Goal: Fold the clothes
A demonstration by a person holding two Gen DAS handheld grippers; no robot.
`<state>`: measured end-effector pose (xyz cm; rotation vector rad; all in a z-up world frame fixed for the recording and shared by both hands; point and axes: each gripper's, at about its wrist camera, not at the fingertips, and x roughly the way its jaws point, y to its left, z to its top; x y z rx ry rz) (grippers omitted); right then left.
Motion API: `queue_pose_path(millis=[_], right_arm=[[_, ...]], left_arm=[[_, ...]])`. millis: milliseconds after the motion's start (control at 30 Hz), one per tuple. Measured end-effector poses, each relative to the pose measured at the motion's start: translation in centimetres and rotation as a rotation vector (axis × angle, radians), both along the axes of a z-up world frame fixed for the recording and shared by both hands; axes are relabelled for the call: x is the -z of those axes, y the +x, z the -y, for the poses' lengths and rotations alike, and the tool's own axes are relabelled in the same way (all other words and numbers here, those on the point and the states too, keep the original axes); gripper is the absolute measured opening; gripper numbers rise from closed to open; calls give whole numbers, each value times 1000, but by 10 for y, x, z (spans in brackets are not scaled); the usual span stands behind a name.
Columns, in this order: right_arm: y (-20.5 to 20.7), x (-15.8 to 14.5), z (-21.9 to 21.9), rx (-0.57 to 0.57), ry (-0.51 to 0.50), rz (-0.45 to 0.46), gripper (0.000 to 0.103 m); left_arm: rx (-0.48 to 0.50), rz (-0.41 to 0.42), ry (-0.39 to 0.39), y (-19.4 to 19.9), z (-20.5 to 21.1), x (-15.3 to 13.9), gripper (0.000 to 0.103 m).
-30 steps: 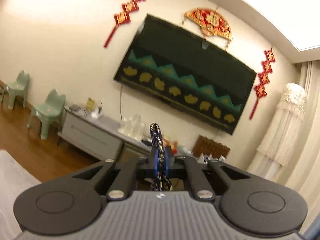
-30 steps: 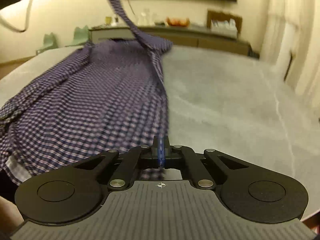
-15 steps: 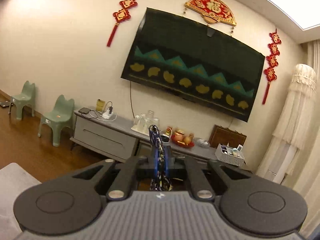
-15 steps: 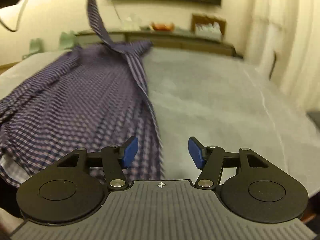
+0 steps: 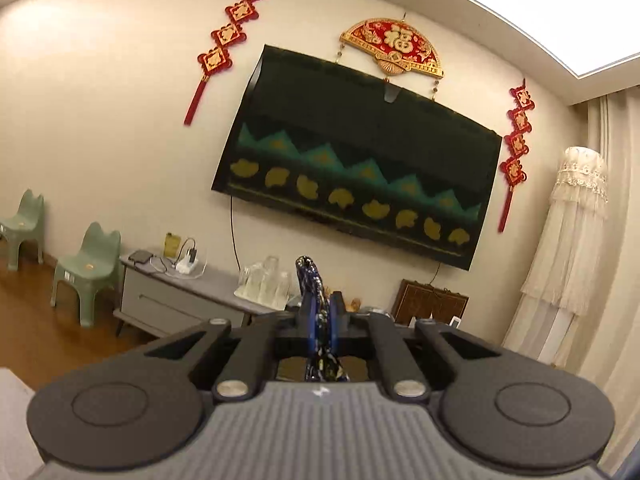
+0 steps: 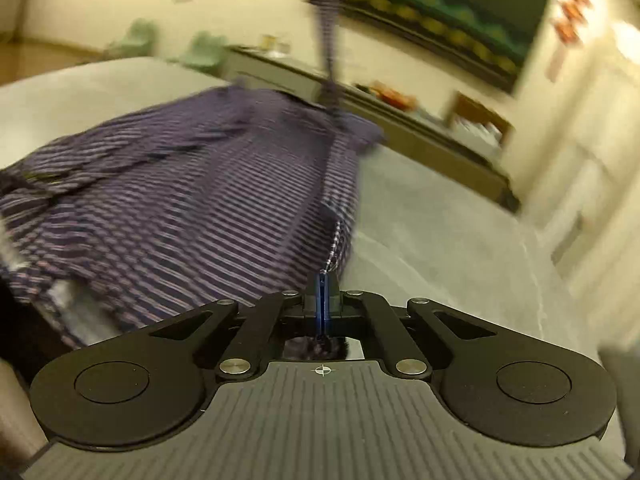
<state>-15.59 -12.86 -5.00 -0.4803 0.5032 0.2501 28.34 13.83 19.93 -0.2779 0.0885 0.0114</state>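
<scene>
A purple checked shirt (image 6: 180, 208) lies spread on the grey surface (image 6: 440, 260), blurred by motion. My right gripper (image 6: 322, 288) is low over its right edge and shut on that edge; dark cloth shows under the pads. One strip of the shirt (image 6: 328, 40) rises steeply from the far end and leaves the top of the right wrist view. My left gripper (image 5: 320, 304) is held up, pointing level at the wall, and is shut on a bunched fold of the dark blue shirt cloth (image 5: 310, 276) that sticks up above the pads.
A grey sideboard (image 5: 168, 300) with glasses and fruit stands under a wall television (image 5: 360, 176). Two green stools (image 5: 86, 268) are at the left, and a pale curtain (image 5: 568, 248) at the right. Bare grey surface lies to the right of the shirt.
My right gripper opened beside the shirt's edge, then shut on it again, and rolled so the scene tilts. My left gripper shifted and rolled slightly, still shut on the cloth.
</scene>
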Motion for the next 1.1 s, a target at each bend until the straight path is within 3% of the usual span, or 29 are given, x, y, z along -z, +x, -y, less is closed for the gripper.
queue_pose_path(millis=[167, 267, 367, 400, 467, 533, 633, 767, 933, 1100], right_arm=[[19, 30, -41, -89, -79, -98, 0], [25, 41, -47, -114, -78, -150, 2], [33, 29, -33, -169, 53, -229, 13], [35, 24, -25, -187, 107, -260, 28], [41, 6, -2, -207, 251, -295, 44], [57, -15, 24, -211, 402, -336, 45], [105, -37, 64, -152, 586, -380, 45], [177, -50, 103, -92, 717, -450, 46], [291, -55, 94, -76, 731, -473, 49], [401, -43, 61, -31, 768, -463, 49]], left_arm=[[25, -1, 59, 2, 8, -3, 7], [20, -3, 89, 2, 12, 7, 7], [1, 1, 110, -2, 8, 18, 7], [3, 5, 121, -5, 6, 22, 7], [10, 9, 153, -9, 3, 26, 7], [28, 31, 157, -19, -1, 27, 7], [69, 78, 116, -45, -12, 28, 7], [166, 116, 111, -88, -18, 41, 7], [207, 63, 159, -108, -3, 72, 7], [295, 91, 309, -121, 32, 92, 7]])
